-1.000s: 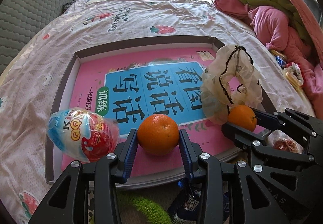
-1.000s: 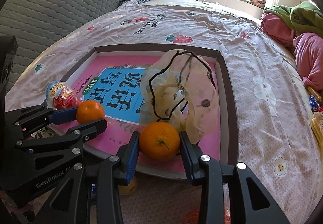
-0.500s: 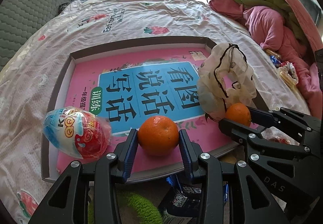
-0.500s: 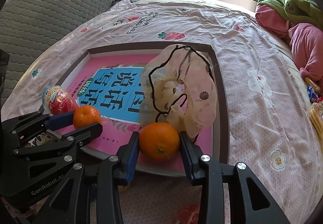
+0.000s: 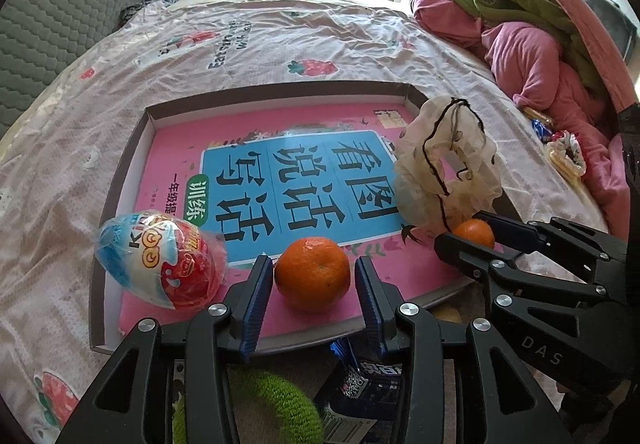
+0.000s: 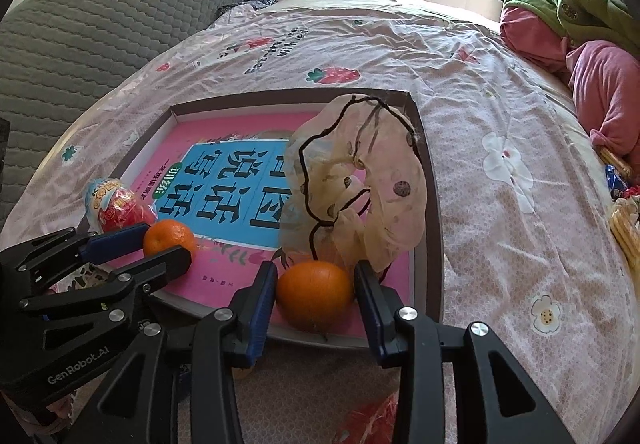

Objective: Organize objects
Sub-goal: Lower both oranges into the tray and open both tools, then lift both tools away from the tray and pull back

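Note:
A shallow grey tray [image 5: 120, 180] on the bed holds a pink and blue book [image 5: 296, 172]. One orange [image 5: 313, 274] rests on the book near the front rim, between the fingers of my left gripper [image 5: 314, 264]. Its jaws are opening, and a thin gap shows beside the fruit. The orange by the bag [image 6: 314, 294] lies at the tray's front right in my right gripper [image 6: 315, 270]. Those jaws are opening too, but the pads still touch the fruit. A foil-wrapped chocolate egg [image 5: 160, 264] lies at the front left, and a sheer drawstring bag [image 6: 356, 184] stands behind the right orange.
Pink and green clothes [image 5: 540, 44] are heaped at the right of the bed, with snack packets [image 5: 560, 156] below them. A grey quilted headboard [image 6: 100, 36] lies to the left. A green fuzzy item [image 5: 272, 404] and a blue packet [image 5: 360, 384] sit under the tray's front edge.
The left pads have drawn slightly away from their orange, which now sits on the book. The right gripper's pads have eased a little. Both hands have stayed in place.

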Demonstrator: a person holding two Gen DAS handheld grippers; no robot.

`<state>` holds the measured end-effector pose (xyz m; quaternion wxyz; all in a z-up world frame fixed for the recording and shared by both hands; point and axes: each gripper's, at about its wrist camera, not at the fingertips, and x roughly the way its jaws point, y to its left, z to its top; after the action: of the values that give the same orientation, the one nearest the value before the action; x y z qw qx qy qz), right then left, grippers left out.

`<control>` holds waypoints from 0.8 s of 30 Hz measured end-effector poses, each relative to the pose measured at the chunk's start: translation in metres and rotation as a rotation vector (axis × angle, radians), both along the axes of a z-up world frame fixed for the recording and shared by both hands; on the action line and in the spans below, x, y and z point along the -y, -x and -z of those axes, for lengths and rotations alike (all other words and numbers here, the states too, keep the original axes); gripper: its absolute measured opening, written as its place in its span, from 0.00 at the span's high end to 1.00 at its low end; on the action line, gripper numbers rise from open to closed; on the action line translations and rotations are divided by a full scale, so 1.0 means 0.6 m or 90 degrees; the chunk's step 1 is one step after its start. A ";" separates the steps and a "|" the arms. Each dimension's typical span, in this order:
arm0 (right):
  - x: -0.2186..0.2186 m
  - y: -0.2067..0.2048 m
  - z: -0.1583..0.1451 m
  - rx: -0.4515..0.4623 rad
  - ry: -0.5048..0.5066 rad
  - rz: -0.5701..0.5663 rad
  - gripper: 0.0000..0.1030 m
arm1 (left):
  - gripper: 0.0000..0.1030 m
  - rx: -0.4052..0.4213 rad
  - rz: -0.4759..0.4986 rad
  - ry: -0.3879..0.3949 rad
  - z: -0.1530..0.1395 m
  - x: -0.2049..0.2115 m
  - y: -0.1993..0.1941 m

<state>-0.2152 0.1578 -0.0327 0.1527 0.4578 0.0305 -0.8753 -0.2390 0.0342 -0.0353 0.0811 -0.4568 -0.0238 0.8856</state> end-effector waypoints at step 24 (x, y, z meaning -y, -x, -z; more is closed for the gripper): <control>0.003 -0.024 -0.051 -0.084 0.035 -0.027 0.51 | 0.49 -0.061 -0.059 0.010 -0.072 0.046 -0.066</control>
<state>-0.2010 0.1558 -0.0023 0.1814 0.3940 0.0261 -0.9006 -0.1996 0.0067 0.0080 0.0377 -0.4132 -0.0340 0.9092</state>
